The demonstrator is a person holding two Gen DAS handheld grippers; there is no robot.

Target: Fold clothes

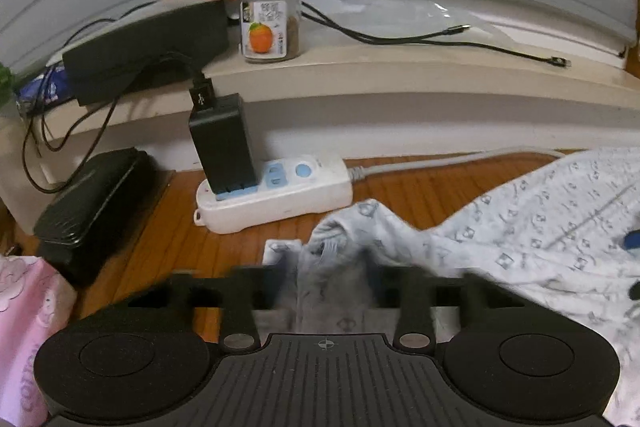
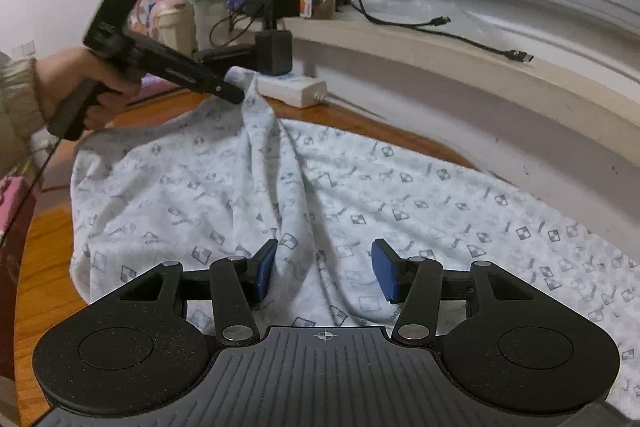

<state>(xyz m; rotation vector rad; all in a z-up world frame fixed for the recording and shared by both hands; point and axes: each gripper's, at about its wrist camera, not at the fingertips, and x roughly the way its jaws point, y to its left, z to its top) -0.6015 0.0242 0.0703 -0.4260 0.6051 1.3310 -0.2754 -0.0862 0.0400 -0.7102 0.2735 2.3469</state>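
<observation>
A pale blue-white printed garment [image 2: 360,195] lies spread on the wooden floor [image 2: 44,267]. My left gripper [image 1: 332,275] is shut on a bunched corner of the garment [image 1: 340,251]. In the right wrist view the left gripper [image 2: 236,93] lifts that corner, pulling the cloth into a ridge. My right gripper [image 2: 324,269] is open just above the garment's near part, its blue pads [image 2: 386,275] holding nothing.
A white power strip [image 1: 280,191] with a black charger [image 1: 222,143] lies by the wall, close to the held corner. A black case [image 1: 92,203] lies at left. A ledge [image 1: 360,71] holds a jar [image 1: 270,11], a black box and cables. Pink cloth [image 1: 24,327] lies at lower left.
</observation>
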